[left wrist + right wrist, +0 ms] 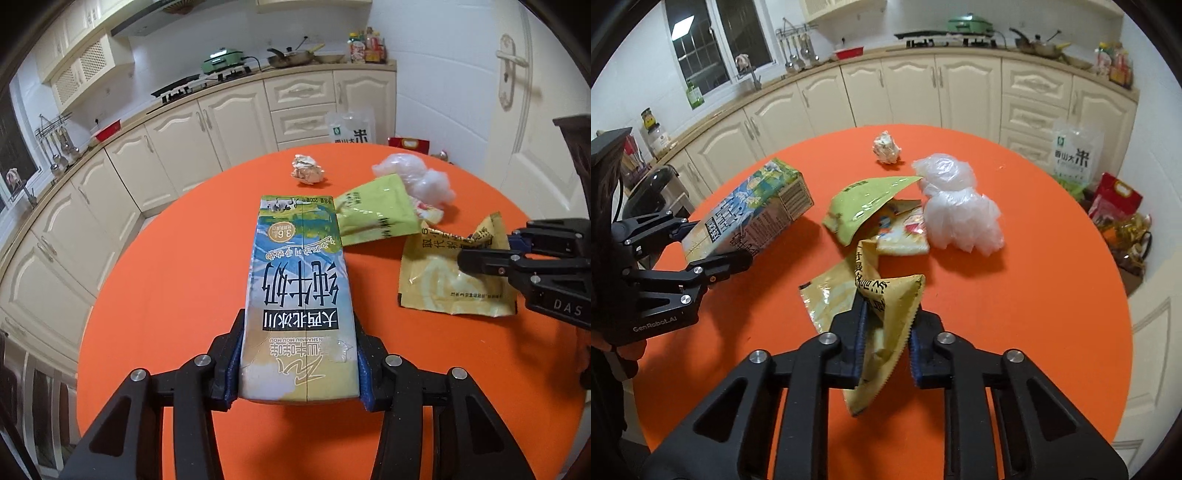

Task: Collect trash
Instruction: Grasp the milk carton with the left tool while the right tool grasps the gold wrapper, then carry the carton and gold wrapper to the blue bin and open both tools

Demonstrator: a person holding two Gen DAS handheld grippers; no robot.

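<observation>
Left tool: reaches level over the orange round surface, blue-padded fingers pinching the lower end of the milk carton, which is held off the surface and juts forward.
Right tool: comes in from the right, fingers pinching a creased yellow foil wrapper; the wrapper's serrated edge hangs down between them.
Milk carton: stiff printed card, boxy, blue and green with dark characters.
Green pouch: glossy, flat, torn open, lying mid-surface just beside the wrapper.
Clear plastic bag: thin, crumpled film, bunched just right of the pouch.
Paper ball: tightly crumpled, whitish, alone near the far edge.
</observation>
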